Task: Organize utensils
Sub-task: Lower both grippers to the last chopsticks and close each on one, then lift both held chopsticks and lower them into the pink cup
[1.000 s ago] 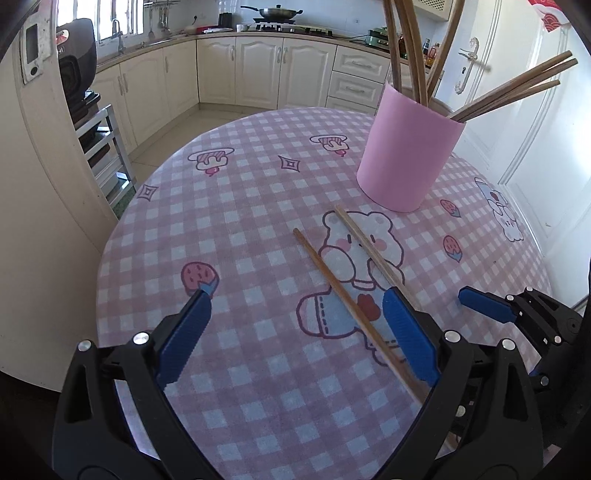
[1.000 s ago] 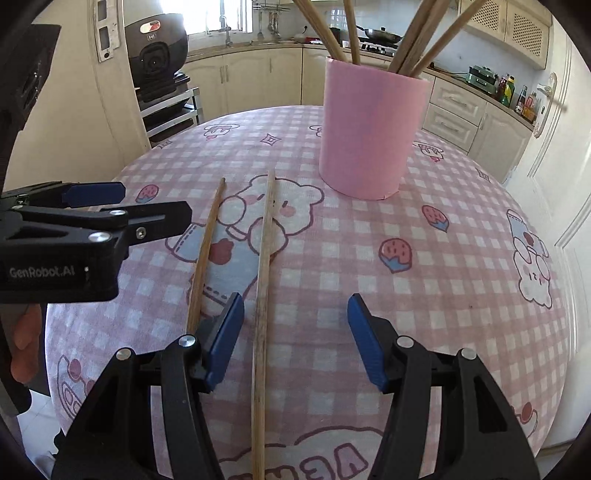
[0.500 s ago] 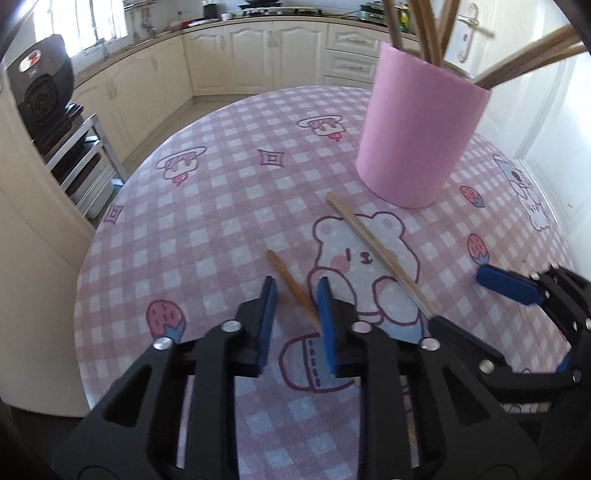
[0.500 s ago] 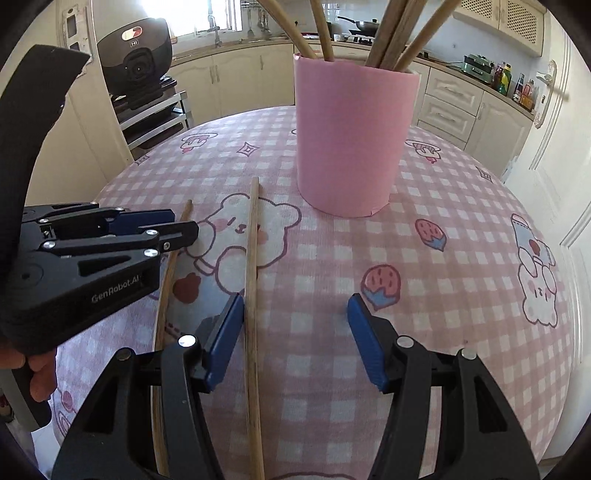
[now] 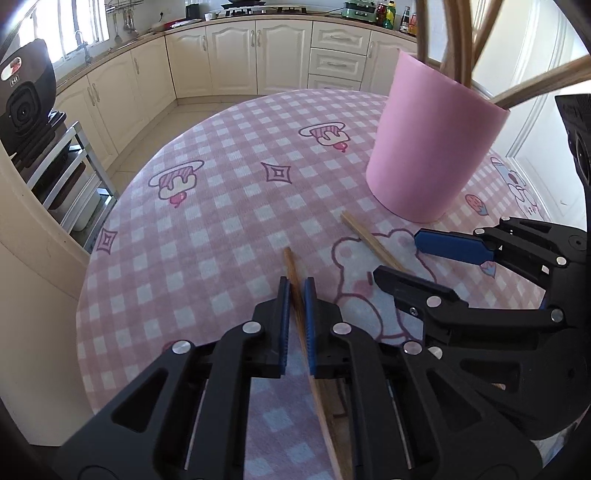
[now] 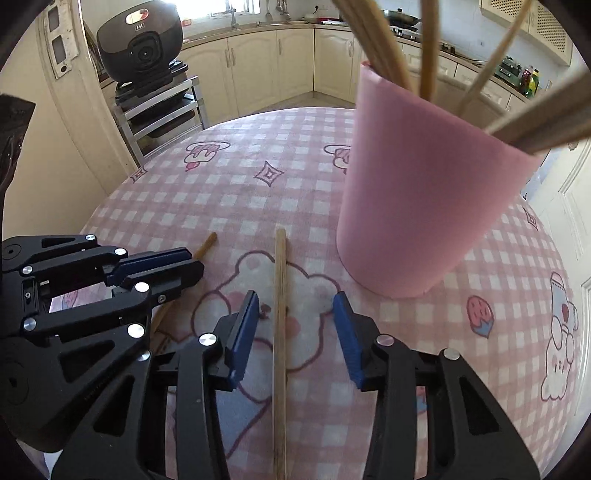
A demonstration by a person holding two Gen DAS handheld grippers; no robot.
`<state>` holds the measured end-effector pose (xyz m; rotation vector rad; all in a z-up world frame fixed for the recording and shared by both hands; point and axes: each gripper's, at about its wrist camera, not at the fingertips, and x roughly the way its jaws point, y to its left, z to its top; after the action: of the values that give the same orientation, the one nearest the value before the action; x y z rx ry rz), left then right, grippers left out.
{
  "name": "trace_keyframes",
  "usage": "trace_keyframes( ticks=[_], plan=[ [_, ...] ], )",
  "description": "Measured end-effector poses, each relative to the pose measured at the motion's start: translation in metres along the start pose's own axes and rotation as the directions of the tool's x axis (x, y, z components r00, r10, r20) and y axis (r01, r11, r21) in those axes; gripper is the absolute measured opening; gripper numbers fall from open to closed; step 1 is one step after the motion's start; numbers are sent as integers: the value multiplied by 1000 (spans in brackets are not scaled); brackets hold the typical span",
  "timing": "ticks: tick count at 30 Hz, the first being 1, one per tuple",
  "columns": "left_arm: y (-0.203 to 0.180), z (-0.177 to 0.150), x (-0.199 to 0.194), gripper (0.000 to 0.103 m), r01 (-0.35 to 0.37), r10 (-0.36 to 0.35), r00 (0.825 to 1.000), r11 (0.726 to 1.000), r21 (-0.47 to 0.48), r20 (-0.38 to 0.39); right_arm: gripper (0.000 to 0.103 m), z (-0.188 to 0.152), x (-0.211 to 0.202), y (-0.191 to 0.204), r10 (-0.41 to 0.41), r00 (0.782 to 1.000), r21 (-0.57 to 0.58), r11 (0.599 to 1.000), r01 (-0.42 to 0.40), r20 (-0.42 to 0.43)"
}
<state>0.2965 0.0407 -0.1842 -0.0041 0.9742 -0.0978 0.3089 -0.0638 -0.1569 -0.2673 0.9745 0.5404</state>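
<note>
My left gripper [image 5: 294,291] pinches one chopstick [image 5: 291,267]; my right gripper [image 6: 293,314], jaws spread, straddles another chopstick [image 6: 280,295], cup [image 6: 424,206] at two o'clock.

Bright daylight enters through the kitchen window [image 6: 218,5] at the upper left, blown out to white glare. Both fisheye views curve strongly at their dark, vignetted edges. The nearest chopsticks [image 6: 388,44] — close to the lens — look blurred.

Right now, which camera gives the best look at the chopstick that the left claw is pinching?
The left wrist view: the chopstick runs between the left claw's blue pads, its tip poking out ahead. The right wrist view shows only that tip and a short stretch lower down; the left claw hides the rest.
</note>
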Motion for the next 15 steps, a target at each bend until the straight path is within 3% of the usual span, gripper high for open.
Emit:
trace_keyframes(
  ticks=[4,6,7,15],
  plan=[
    [9,4,2,7,24,-24,1000,1000,-17,-3,36,6,5,0,9,1000,11,1000,-9,-9],
    [9,3,2,7,29,-29,1000,999,-18,-2,22,7,4,1,4,1000,4,1000,-4,-2],
    [9,3,2,7,28,-28,1000,999,-20,-1,6,8,5,2,13,1000,5,1000,-13,-4],
    [3,-2,-17,6,63,-62,998,998,-29,29,5,-1,-16,-1,83,995,61,994,-86,47]
  ],
)
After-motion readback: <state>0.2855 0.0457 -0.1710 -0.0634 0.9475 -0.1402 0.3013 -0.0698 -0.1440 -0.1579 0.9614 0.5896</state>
